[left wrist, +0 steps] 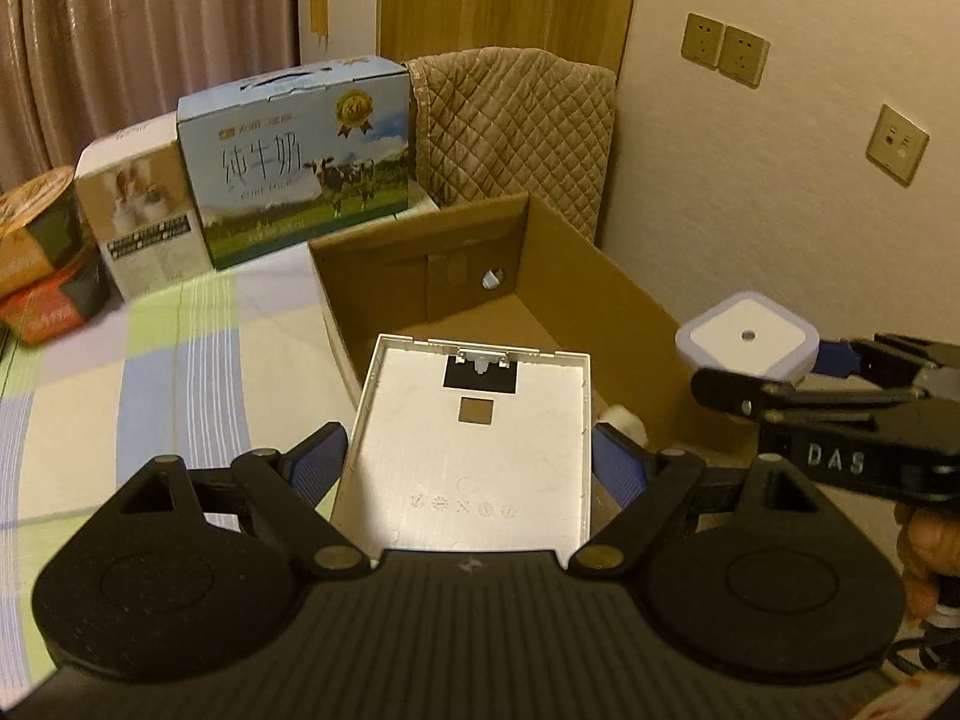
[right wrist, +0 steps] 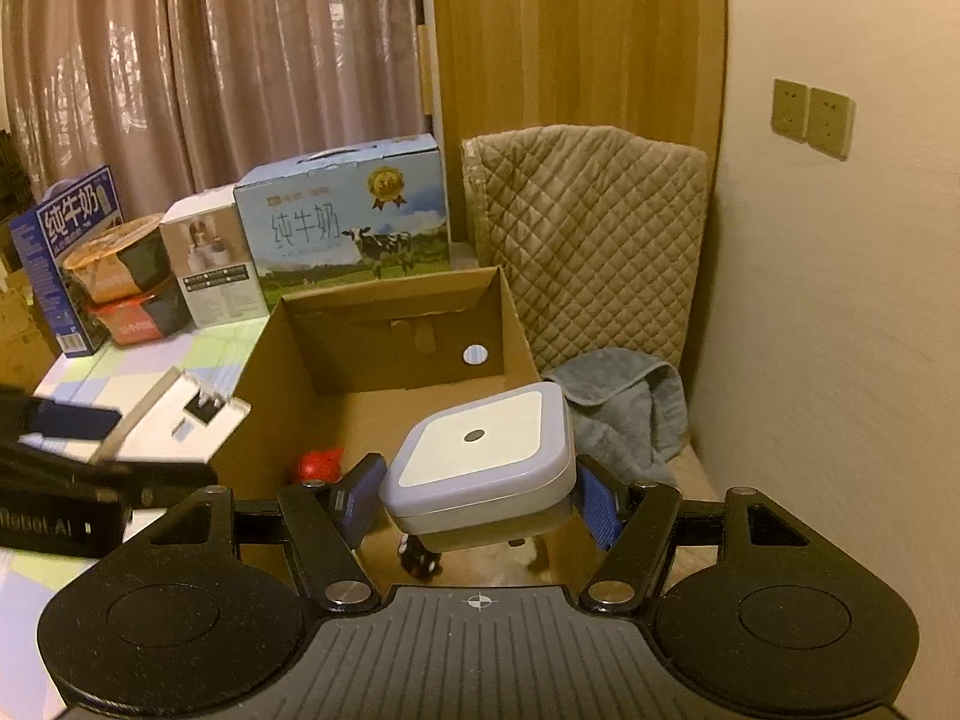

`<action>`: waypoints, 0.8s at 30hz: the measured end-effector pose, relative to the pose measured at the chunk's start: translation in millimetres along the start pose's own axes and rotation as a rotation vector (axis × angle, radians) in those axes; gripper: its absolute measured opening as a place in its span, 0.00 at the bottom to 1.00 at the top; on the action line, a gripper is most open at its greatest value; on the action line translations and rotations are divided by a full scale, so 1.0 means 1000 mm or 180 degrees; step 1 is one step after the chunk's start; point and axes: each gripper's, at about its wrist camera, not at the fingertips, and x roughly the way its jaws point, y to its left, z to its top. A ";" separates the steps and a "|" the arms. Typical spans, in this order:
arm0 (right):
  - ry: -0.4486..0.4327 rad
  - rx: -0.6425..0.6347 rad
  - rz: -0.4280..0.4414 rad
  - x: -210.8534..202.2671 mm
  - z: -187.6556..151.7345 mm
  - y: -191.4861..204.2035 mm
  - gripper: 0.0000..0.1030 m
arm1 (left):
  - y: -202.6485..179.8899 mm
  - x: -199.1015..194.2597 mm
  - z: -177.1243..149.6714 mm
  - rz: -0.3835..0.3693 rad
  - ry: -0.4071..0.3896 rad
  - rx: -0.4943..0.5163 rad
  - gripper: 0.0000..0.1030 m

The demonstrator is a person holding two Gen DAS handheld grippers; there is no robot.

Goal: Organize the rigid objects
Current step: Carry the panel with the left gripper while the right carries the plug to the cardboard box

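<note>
My left gripper [left wrist: 468, 456] is shut on a flat white plastic cover [left wrist: 474, 438] and holds it over the near left edge of an open cardboard box [left wrist: 420, 252]. The cover also shows in the right wrist view [right wrist: 174, 420]. My right gripper [right wrist: 480, 498] is shut on a square white night light [right wrist: 480, 462] above the box [right wrist: 384, 360]. The night light also shows at the right of the left wrist view [left wrist: 744, 342]. A red object [right wrist: 318, 465] and a small dark object [right wrist: 420, 558] lie inside the box.
A blue milk carton box [left wrist: 300, 162], a white product box [left wrist: 138, 210] and stacked instant noodle bowls [left wrist: 42, 258] stand at the back of the checked tablecloth [left wrist: 150, 372]. A quilted chair back [right wrist: 588, 240] and a grey towel [right wrist: 624, 408] are right of the box.
</note>
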 end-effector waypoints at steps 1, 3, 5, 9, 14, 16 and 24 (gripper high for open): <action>0.0022 0.0005 0.0017 0.006 0.004 -0.002 0.62 | 0.002 0.005 0.006 0.0001 -0.0004 0.0007 0.82; 0.0057 -0.0003 0.0045 0.016 0.009 -0.003 0.62 | 0.005 0.014 0.017 -0.0004 -0.0004 0.0012 0.82; 0.0094 -0.0043 0.0057 0.028 0.014 -0.004 0.62 | 0.008 0.023 0.027 -0.0002 0.0001 0.0028 0.82; 0.0172 -0.0063 0.0095 0.050 0.019 -0.004 0.62 | 0.011 0.044 0.045 0.0019 0.0041 0.0103 0.82; 0.0238 -0.0163 0.0111 0.070 0.022 0.000 0.62 | 0.014 0.070 0.055 0.0020 0.0115 0.0142 0.82; 0.0255 -0.0200 0.0116 0.077 0.022 0.001 0.62 | 0.016 0.078 0.056 0.0038 0.0145 0.0160 0.82; 0.0297 -0.0223 0.0141 0.092 0.023 0.007 0.62 | 0.019 0.092 0.058 0.0035 0.0174 0.0183 0.82</action>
